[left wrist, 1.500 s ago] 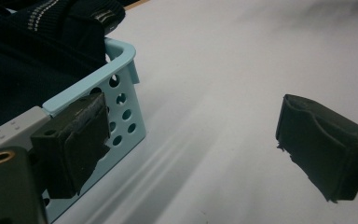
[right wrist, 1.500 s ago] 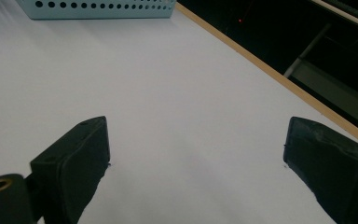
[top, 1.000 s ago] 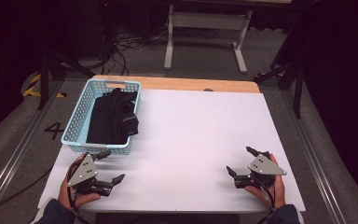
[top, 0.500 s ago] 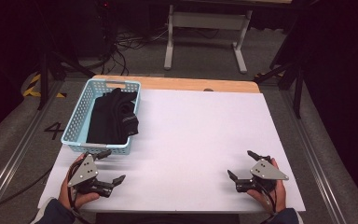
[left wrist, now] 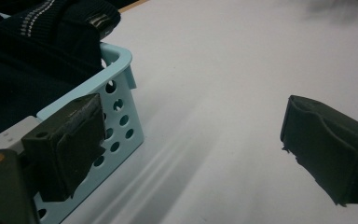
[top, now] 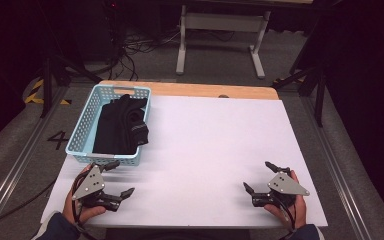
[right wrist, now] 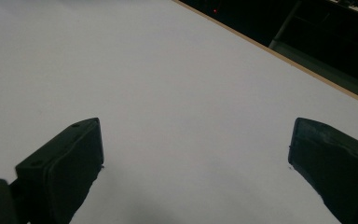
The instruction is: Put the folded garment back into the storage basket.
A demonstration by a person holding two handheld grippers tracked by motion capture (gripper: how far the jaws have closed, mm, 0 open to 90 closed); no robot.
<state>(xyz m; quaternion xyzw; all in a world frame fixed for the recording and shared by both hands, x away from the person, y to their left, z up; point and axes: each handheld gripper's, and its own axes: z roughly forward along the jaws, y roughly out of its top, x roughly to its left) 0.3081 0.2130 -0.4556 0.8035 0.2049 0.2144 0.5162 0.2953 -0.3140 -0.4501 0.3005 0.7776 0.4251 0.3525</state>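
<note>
One light-blue perforated basket (top: 80,131) holding one black knit garment (top: 121,125) sits just beyond the left gripper (top: 118,178); both it and the right gripper (top: 260,176) are spread wide, empty.

Light blue perforated basket (top: 78,141), black garment (top: 121,125) with thin pale stripes, white table cover (top: 215,145), black-jawed left hand-held gripper (top: 119,178)
</note>
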